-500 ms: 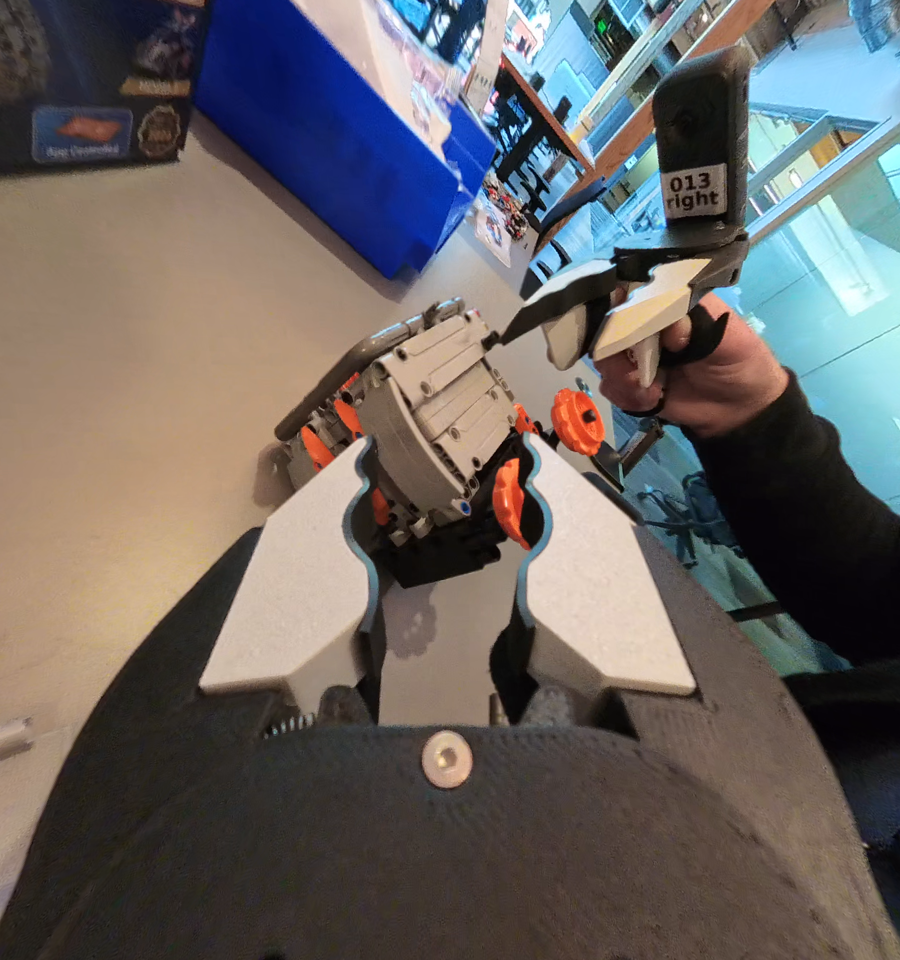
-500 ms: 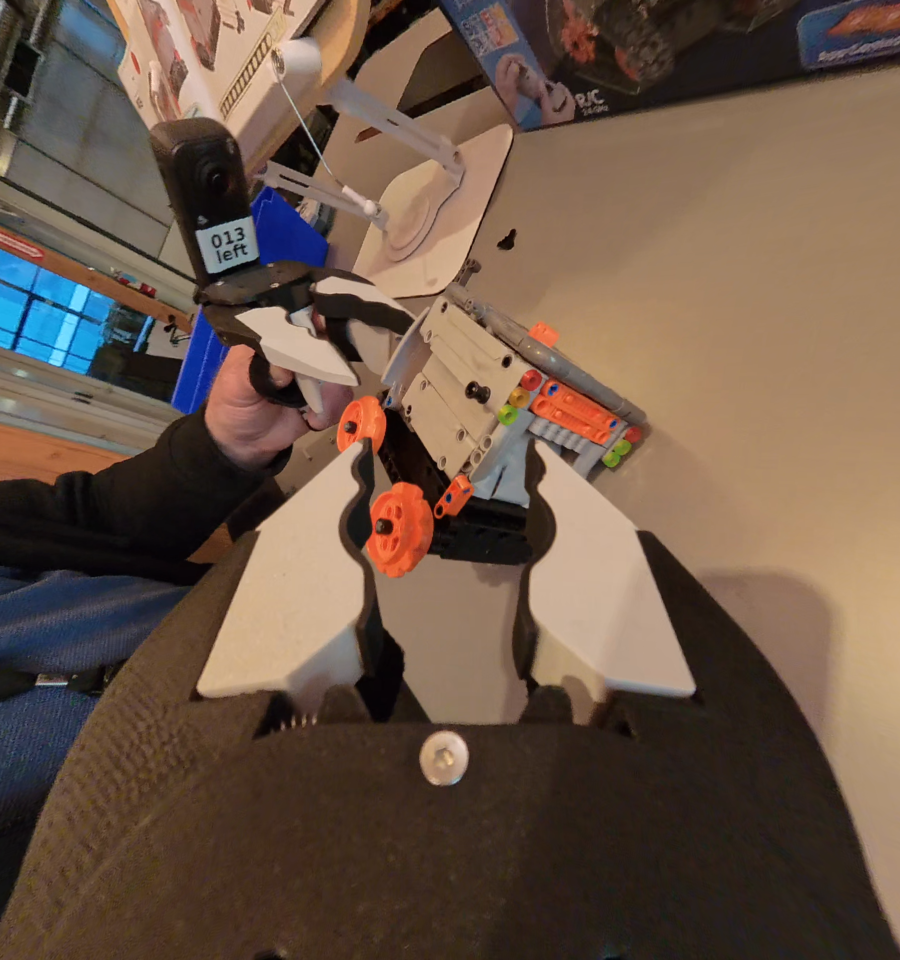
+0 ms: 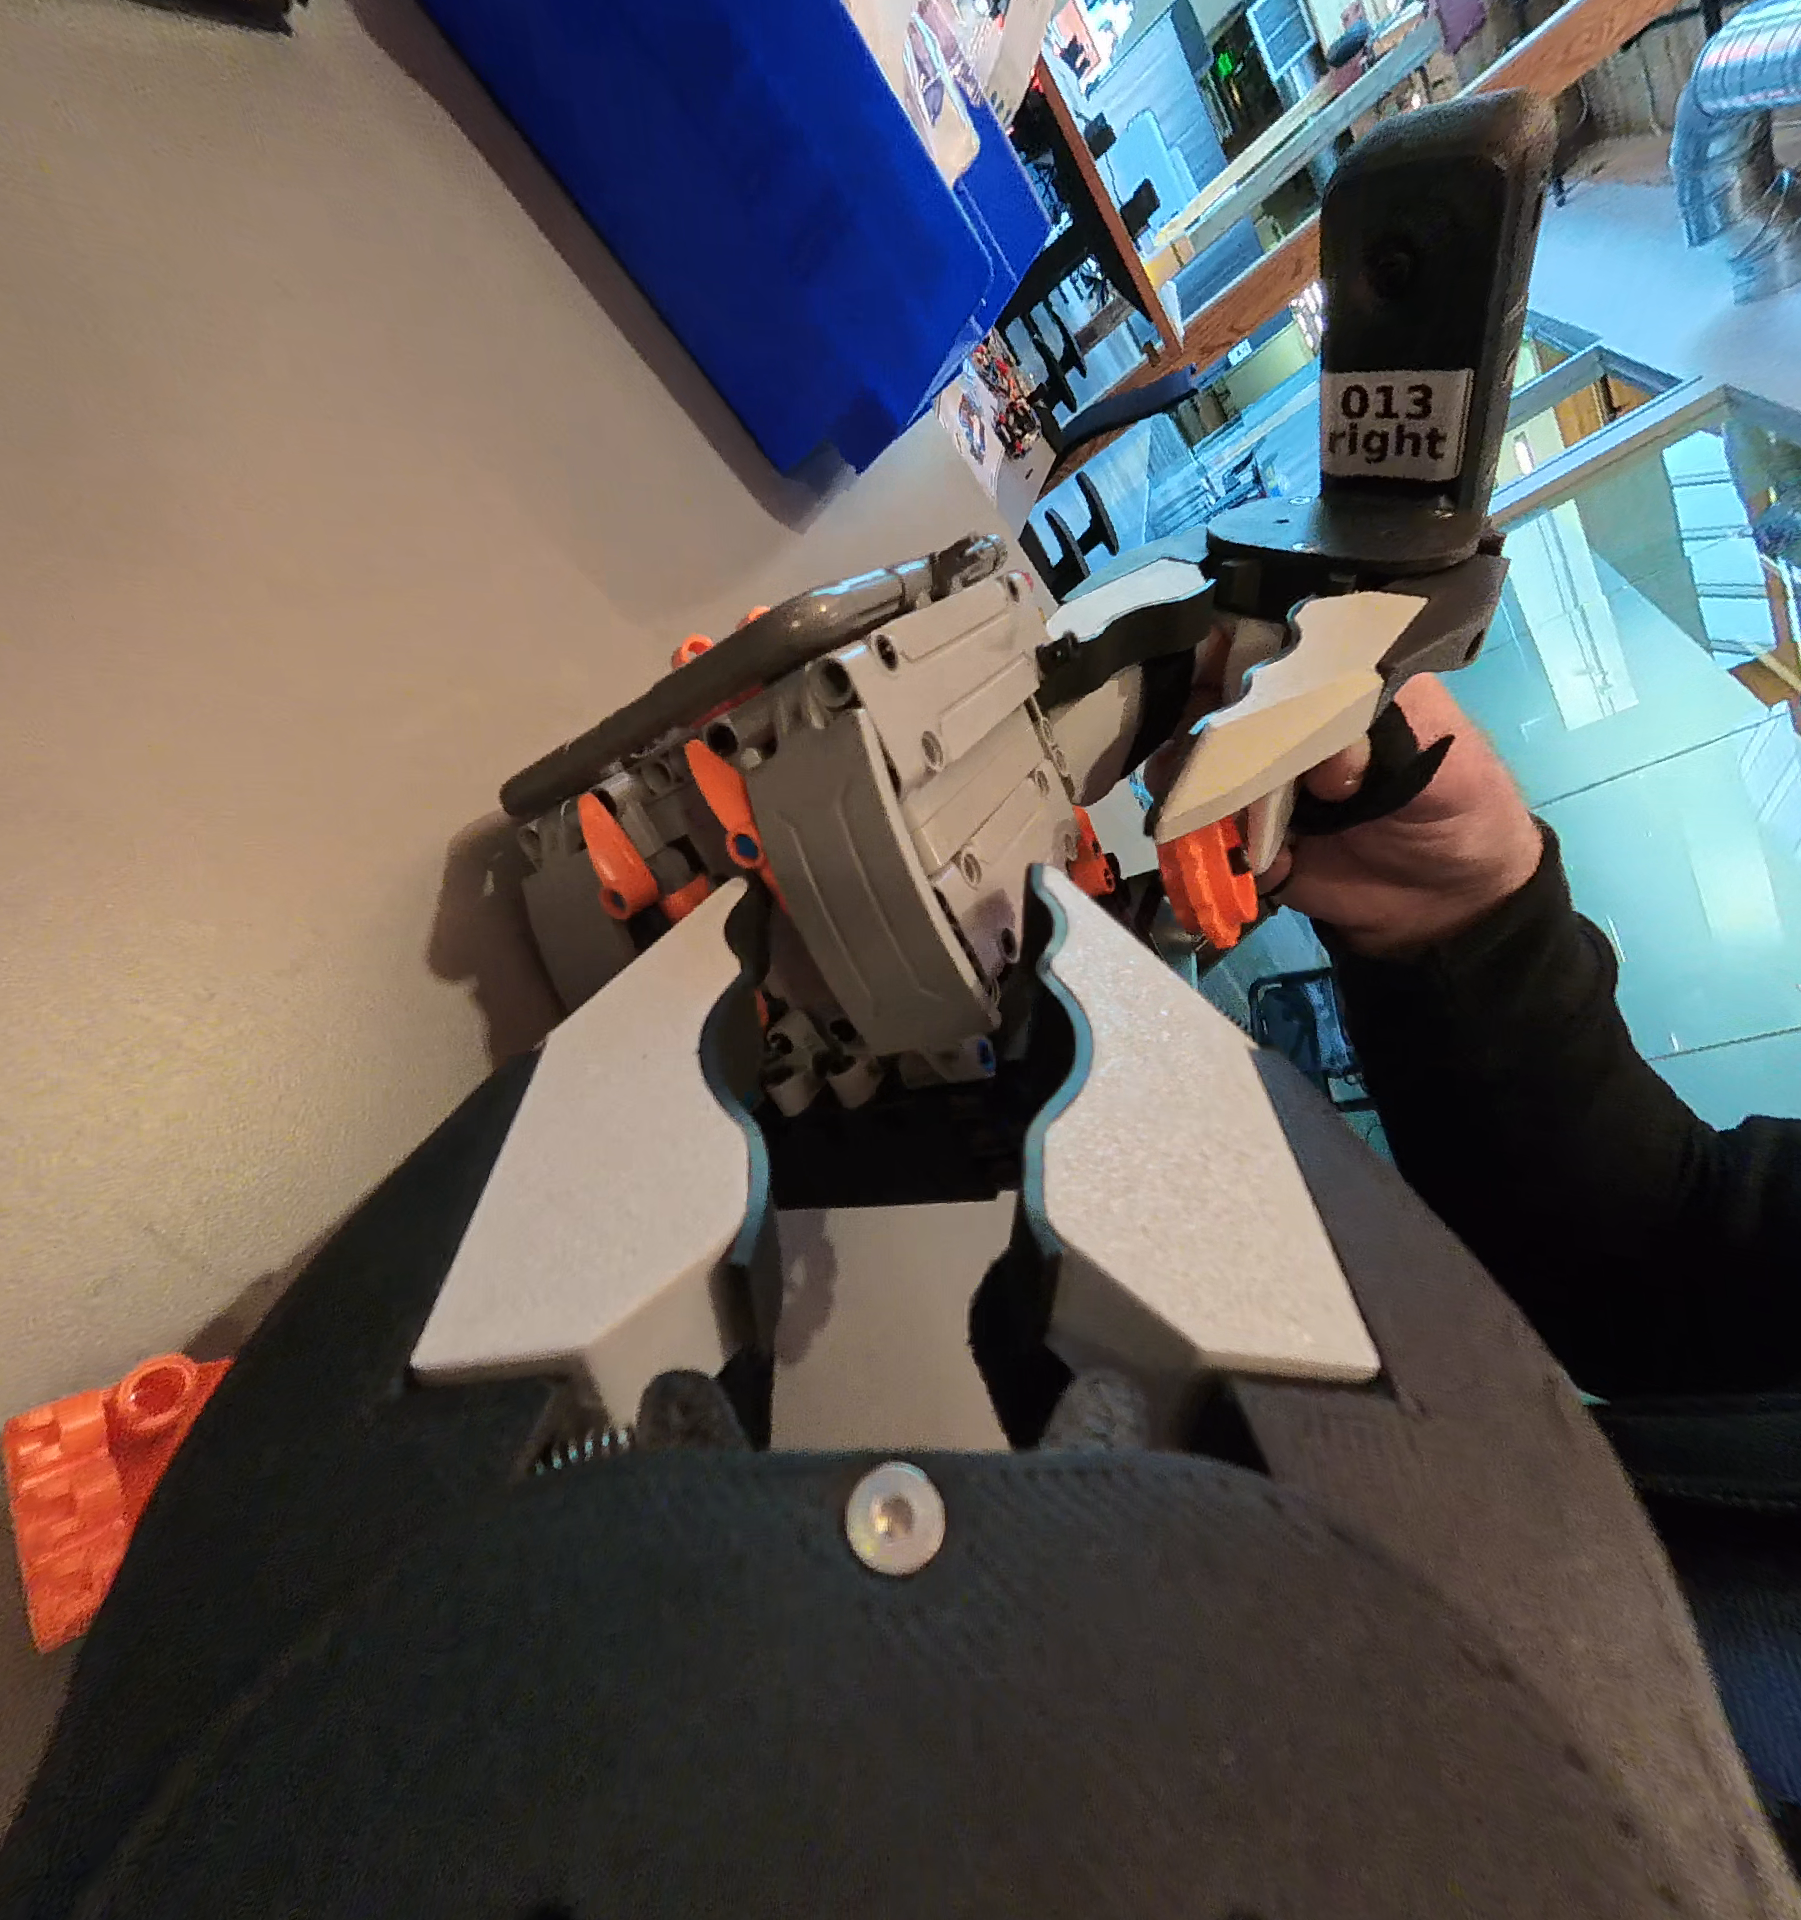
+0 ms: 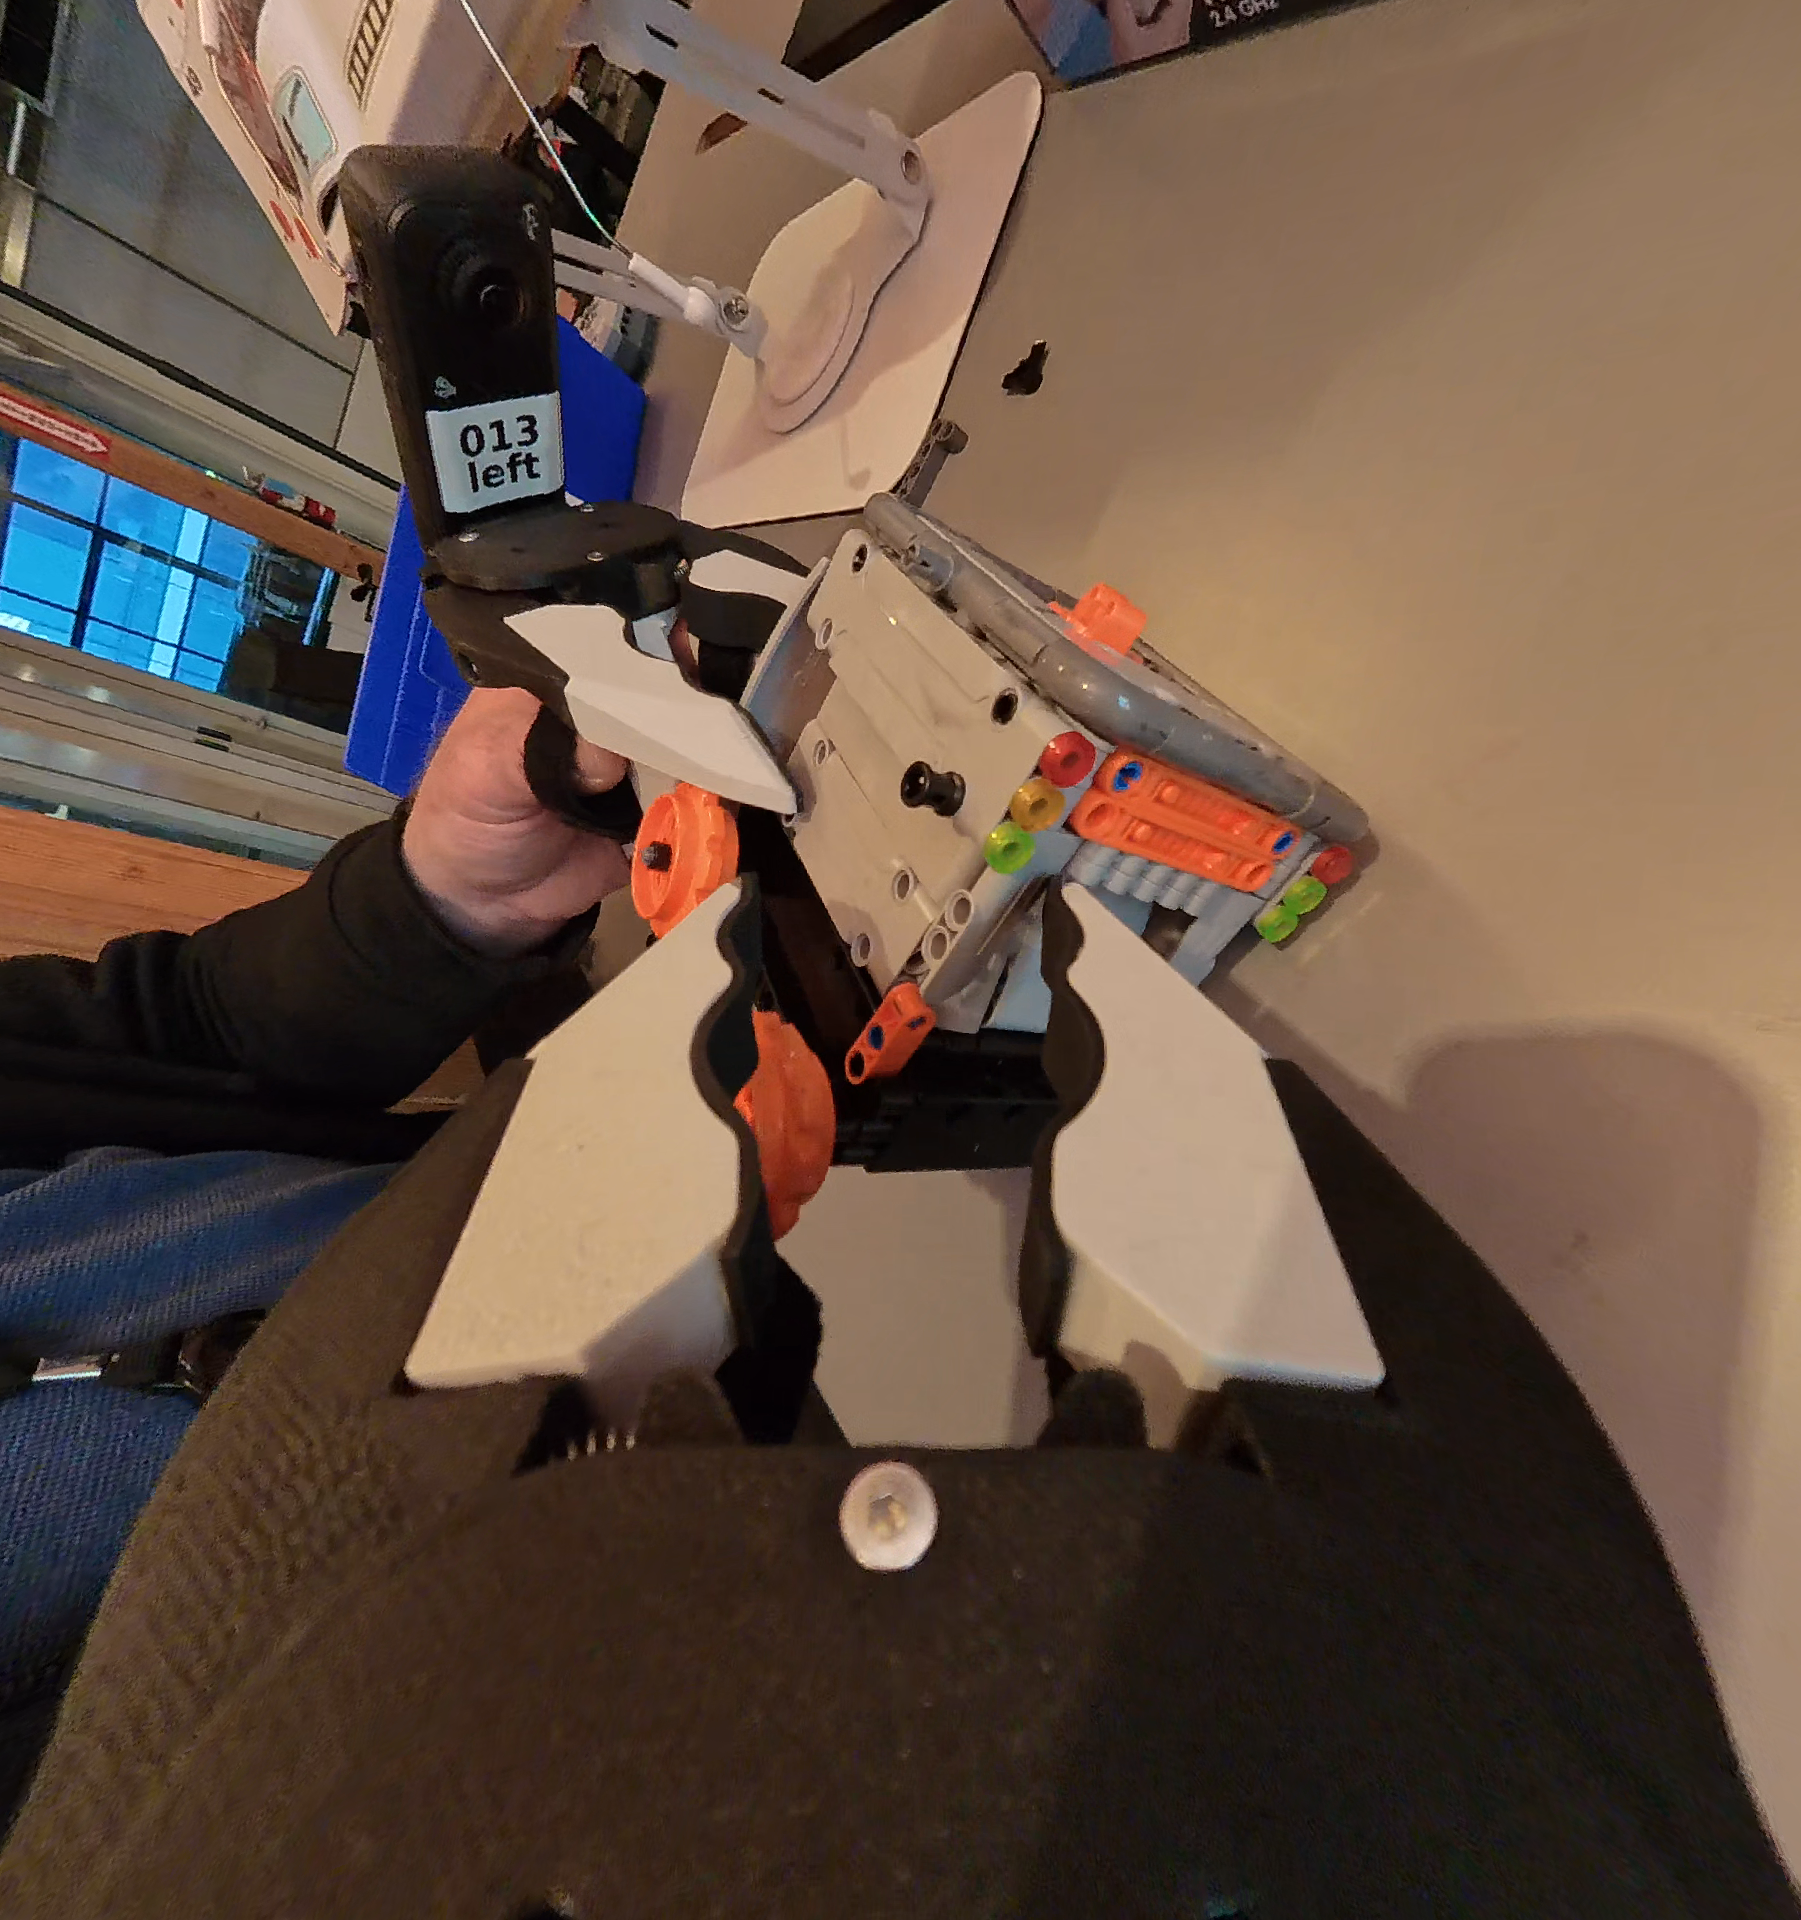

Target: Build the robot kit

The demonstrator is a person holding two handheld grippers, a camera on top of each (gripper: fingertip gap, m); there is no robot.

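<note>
Blue bin (image 3: 771,208), orange plate (image 3: 85,1496), lamp base (image 4: 854,312).

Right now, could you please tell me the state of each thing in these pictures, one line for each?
left gripper: open, fingers on both sides of the model.
right gripper: open, fingers on both sides of the model.
brick-built model: tilted, one edge on the table, between both grippers.
orange wheel: mounted on the model, near the left gripper.
orange brick piece: loose, lying on the table.
blue bin: standing on the table, behind the model.
</note>
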